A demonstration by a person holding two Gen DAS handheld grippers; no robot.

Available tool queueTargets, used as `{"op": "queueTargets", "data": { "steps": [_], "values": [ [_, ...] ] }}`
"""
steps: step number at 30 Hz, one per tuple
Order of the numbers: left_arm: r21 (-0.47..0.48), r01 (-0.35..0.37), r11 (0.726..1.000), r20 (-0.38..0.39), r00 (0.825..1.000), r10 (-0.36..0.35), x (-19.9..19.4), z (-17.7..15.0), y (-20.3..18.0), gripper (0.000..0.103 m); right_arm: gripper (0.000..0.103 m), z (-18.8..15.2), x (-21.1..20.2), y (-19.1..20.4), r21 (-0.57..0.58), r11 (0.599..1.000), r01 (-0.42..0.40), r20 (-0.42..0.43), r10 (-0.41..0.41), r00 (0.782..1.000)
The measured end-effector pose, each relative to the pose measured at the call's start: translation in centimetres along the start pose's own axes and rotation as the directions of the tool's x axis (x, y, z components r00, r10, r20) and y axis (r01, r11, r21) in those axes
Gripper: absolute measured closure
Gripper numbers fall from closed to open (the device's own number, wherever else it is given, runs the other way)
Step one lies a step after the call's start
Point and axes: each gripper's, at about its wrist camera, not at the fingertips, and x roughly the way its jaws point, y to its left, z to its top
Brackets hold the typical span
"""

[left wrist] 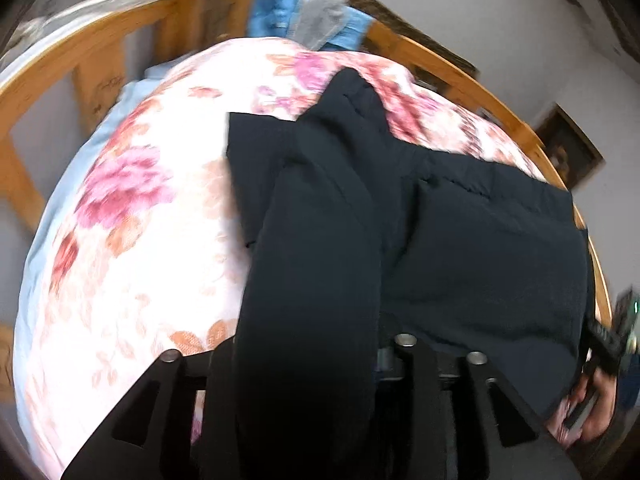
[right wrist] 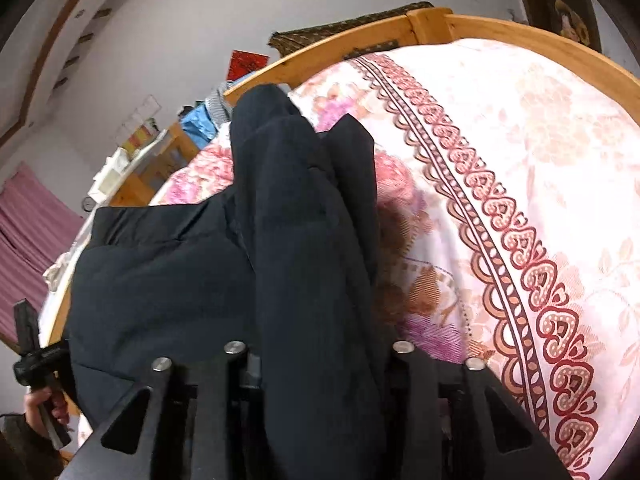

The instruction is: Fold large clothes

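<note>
A large dark navy padded jacket (left wrist: 480, 240) lies on a floral bedspread (left wrist: 140, 220). My left gripper (left wrist: 308, 360) is shut on a thick fold of the jacket, likely a sleeve (left wrist: 312, 280), which drapes over its jaws and hides the fingertips. In the right wrist view the jacket (right wrist: 160, 272) spreads to the left, and my right gripper (right wrist: 320, 360) is shut on another thick fold (right wrist: 312, 240) that runs away up the bed. The right gripper also shows at the left view's right edge (left wrist: 608, 340), and the left gripper at the right view's left edge (right wrist: 36, 356).
The bed has a wooden frame (left wrist: 460, 68), also seen in the right wrist view (right wrist: 500, 28). Blue and grey clothes (left wrist: 312, 20) hang on the far rail. A patterned border (right wrist: 500, 220) crosses the bedspread. A framed picture (left wrist: 568, 148) hangs on the wall; a pink curtain (right wrist: 24, 240) is at left.
</note>
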Motion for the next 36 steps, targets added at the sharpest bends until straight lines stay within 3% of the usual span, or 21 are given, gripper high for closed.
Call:
{"op": "queueTargets", "data": {
  "steps": [5,7,10,12,13,14,15,20,31,36],
  "values": [
    [-0.012,-0.053,0.999,0.036,0.998,0.054,0.1,-0.2,-0.9,0.064,0.047,-0.6,0.0,0.2,0.022,0.999,0.047,0.053,-0.048,0.997],
    [-0.027,-0.059,0.998,0.047,0.997,0.060,0.1,-0.3,-1.0,0.060,0.032,-1.2,-0.4,0.4,0.023,0.998,0.059,0.087,-0.061,0.994],
    [-0.045,-0.058,0.997,0.053,0.997,0.061,0.1,-0.6,-0.3,0.049,0.005,-1.9,-1.0,0.7,-0.009,0.996,0.084,0.140,-0.082,0.987],
    [-0.034,-0.076,0.996,0.057,0.995,0.078,0.0,-0.7,0.0,0.035,0.001,-2.1,-1.3,1.1,-0.044,0.994,0.098,0.165,-0.089,0.982],
    [-0.028,-0.087,0.996,0.071,0.993,0.089,-0.6,-1.1,0.2,0.028,0.000,-2.2,-1.5,1.4,-0.068,0.992,0.108,0.180,-0.095,0.979],
    [-0.027,-0.097,0.995,0.084,0.992,0.098,-0.7,-1.3,0.6,0.009,0.000,-2.4,-1.5,1.7,-0.081,0.990,0.117,0.190,-0.100,0.977],
    [-0.031,-0.106,0.994,0.115,0.987,0.109,-1.1,-1.3,0.6,0.001,0.000,-2.7,-1.6,2.0,-0.104,0.986,0.131,0.207,-0.107,0.972],
    [-0.032,-0.088,0.996,0.178,0.980,0.093,-2.1,-2.1,1.1,0.001,0.000,-3.3,-1.5,3.2,-0.150,0.972,0.183,0.246,-0.143,0.959],
    [0.106,-0.171,0.979,0.358,0.926,0.123,-6.0,-4.5,-3.5,0.001,0.000,-4.0,-3.7,5.2,-0.172,0.958,0.230,0.351,-0.158,0.923],
    [0.151,-0.188,0.971,0.399,0.910,0.114,-7.7,-5.5,-6.0,0.001,0.000,-4.7,-5.8,7.2,-0.199,0.952,0.231,0.403,-0.136,0.905]
  ]
}}
